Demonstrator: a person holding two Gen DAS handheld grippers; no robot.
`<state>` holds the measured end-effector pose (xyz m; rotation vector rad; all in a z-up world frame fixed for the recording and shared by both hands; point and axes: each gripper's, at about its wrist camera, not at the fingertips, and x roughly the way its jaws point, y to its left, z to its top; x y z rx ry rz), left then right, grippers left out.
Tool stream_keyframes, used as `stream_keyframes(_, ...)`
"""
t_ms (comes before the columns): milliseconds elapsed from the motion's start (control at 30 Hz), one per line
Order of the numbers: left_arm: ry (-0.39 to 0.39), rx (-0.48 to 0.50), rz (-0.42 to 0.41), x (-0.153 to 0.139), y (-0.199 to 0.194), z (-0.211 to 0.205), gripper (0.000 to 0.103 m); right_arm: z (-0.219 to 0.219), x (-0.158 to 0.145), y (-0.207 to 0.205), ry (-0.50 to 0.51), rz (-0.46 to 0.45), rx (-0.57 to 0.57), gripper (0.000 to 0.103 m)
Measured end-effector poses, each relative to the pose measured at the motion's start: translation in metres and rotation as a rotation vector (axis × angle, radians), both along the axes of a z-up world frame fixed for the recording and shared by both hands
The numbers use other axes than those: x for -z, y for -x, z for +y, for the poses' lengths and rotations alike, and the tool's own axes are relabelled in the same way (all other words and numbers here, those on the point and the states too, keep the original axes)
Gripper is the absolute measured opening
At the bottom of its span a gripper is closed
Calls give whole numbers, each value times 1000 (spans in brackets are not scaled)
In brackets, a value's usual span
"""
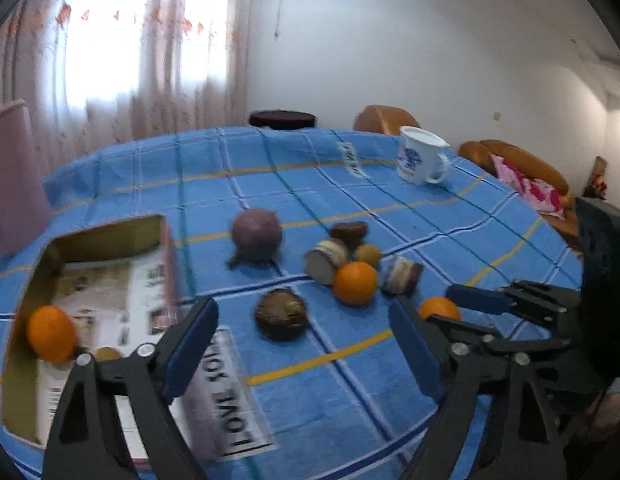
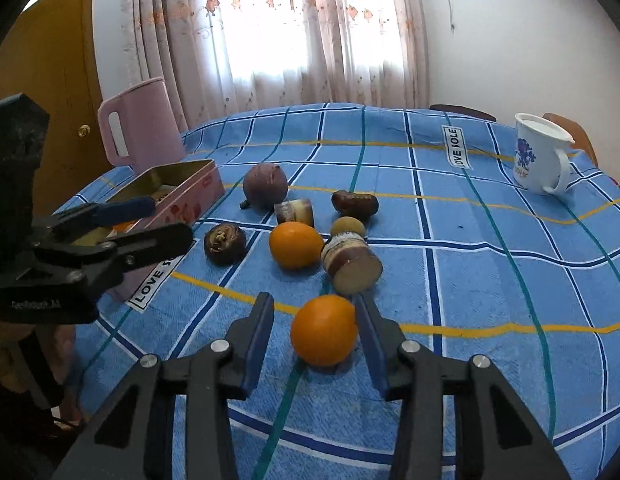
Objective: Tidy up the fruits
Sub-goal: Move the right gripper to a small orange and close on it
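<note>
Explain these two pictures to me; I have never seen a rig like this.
A person holds a two-fingered hand tool in each hand, with a camera looking along its fingers. One picture comes from the left gripper, the other from the right gripper.

The left one is open and holds nothing. It sits beside a pink tin that already contains an orange.

The right one has an orange between its fingers; a gap still shows on one side, so it is not gripped yet.

More fruit pieces and another orange lie on the blue checked tablecloth, with a white mug at the far side.
</note>
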<state>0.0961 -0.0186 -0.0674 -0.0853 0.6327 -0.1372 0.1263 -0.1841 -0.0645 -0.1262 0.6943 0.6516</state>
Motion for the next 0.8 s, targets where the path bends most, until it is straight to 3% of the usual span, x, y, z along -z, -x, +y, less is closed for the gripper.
stream_keyframes(200,-9,10,64,14,-10,0,85,-2,1,1,-6,2,8,44)
stream_keyframes(367,-63,-21,70,12,-6,8,83,1,2,2,12,-11,10,44)
stream_keyframes(633,-42,-48,55,4,-5,38,82,1,2,3,22,-17,11,44)
stream_keyframes(733,-84,-80,63,5,-5,46,82,-1,2,1,14,-9,12,44)
stream_keyframes(800,-70,-93,60,6,-4,49,83,-1,3,1,17,-9,18,44)
